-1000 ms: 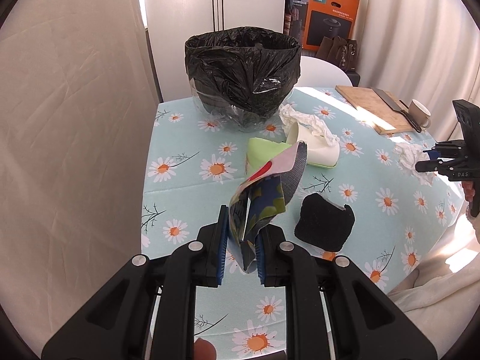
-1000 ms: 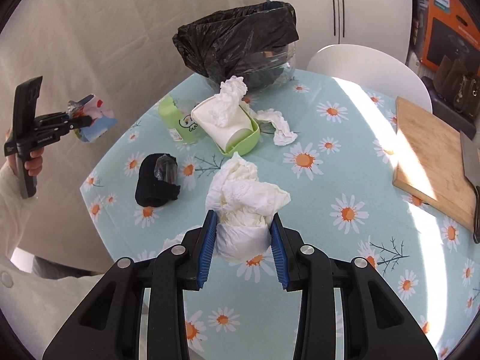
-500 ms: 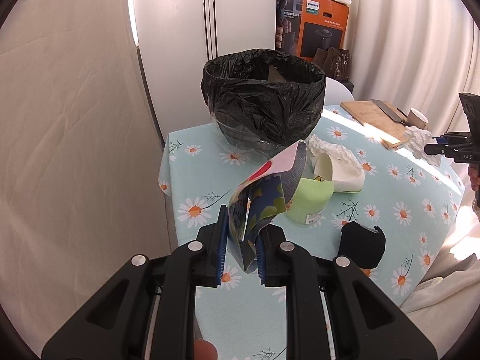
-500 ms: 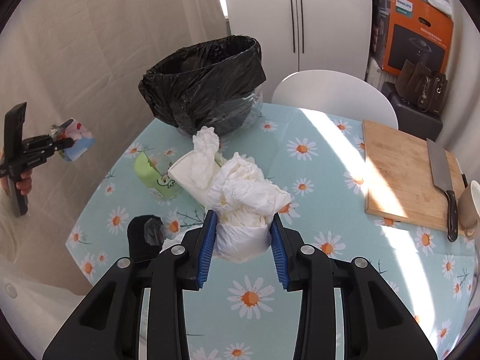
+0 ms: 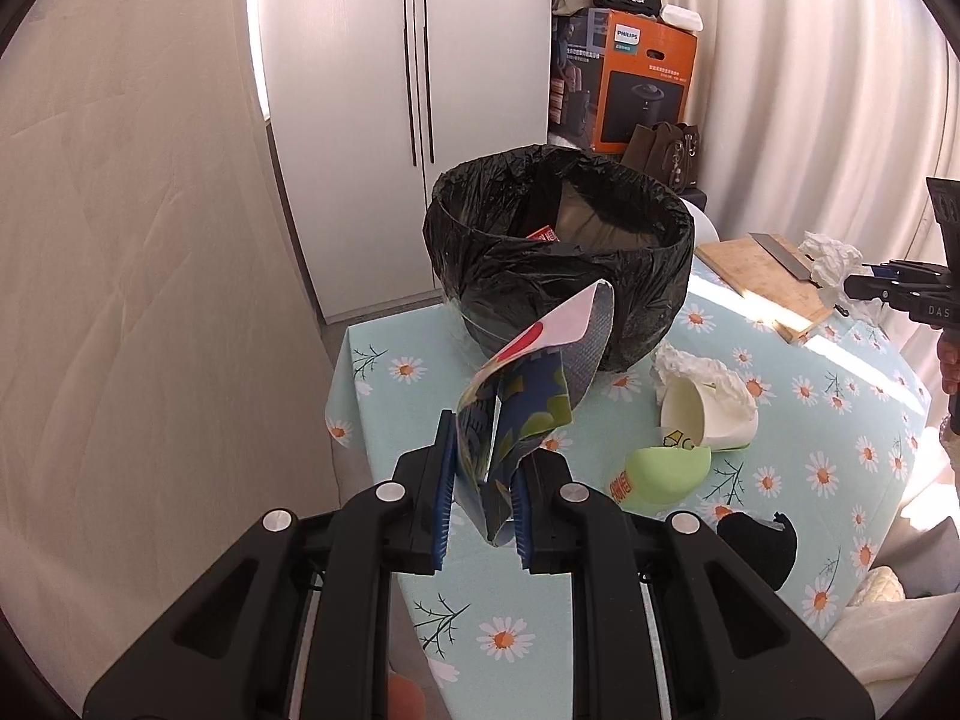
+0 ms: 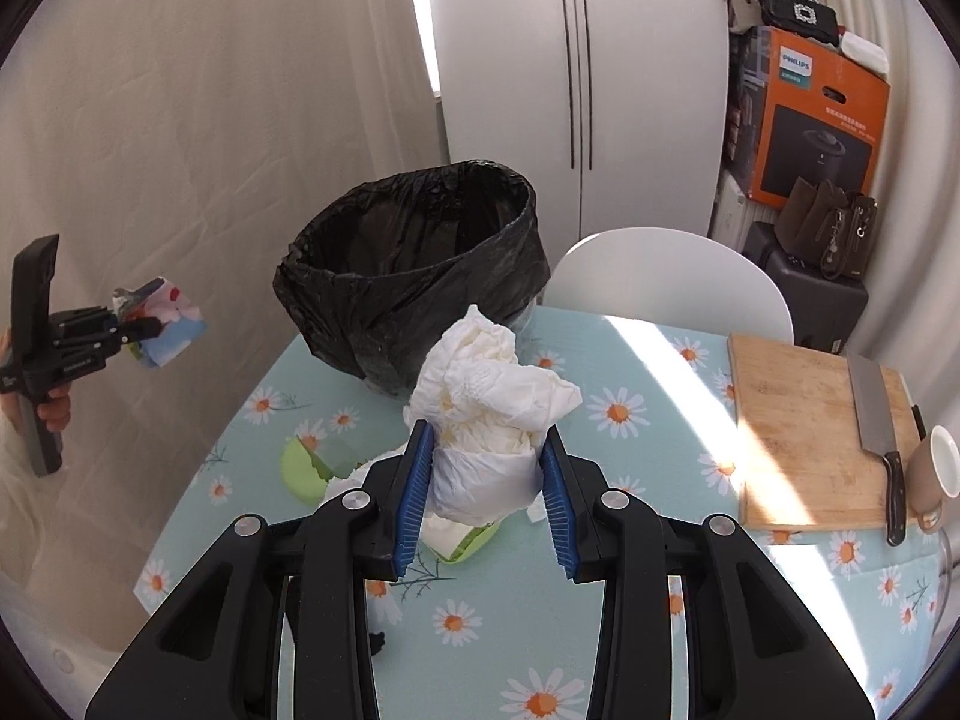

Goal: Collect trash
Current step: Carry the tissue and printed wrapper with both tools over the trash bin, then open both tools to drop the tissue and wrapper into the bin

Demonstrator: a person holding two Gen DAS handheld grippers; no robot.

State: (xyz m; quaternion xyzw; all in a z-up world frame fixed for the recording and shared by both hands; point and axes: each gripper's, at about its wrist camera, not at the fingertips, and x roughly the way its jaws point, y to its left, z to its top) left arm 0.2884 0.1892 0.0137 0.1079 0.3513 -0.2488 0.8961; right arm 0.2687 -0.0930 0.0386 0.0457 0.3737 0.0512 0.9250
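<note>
My left gripper [image 5: 480, 492] is shut on a crumpled colourful snack wrapper [image 5: 534, 384], held in the air short of the bin. The black-bagged trash bin [image 5: 558, 258] stands on the table's far end, with some trash showing inside. My right gripper [image 6: 486, 492] is shut on a wad of white tissue paper [image 6: 492, 396], raised above the table in front of the trash bin [image 6: 414, 276]. In the right wrist view the left gripper [image 6: 129, 330] with the wrapper [image 6: 168, 330] hangs at the far left.
On the daisy tablecloth [image 5: 840, 420] lie a tipped white cup with tissue [image 5: 708, 402], a green container [image 5: 660, 474] and a black object [image 5: 756, 546]. A cutting board [image 6: 822, 432] with a knife [image 6: 876, 420], a mug [image 6: 936, 474], and a white chair [image 6: 666, 282] lie to the right.
Both grippers have risen and moved nearer the bin, each keeping its load. The bin looks larger and its inside now shows in the left wrist view.
</note>
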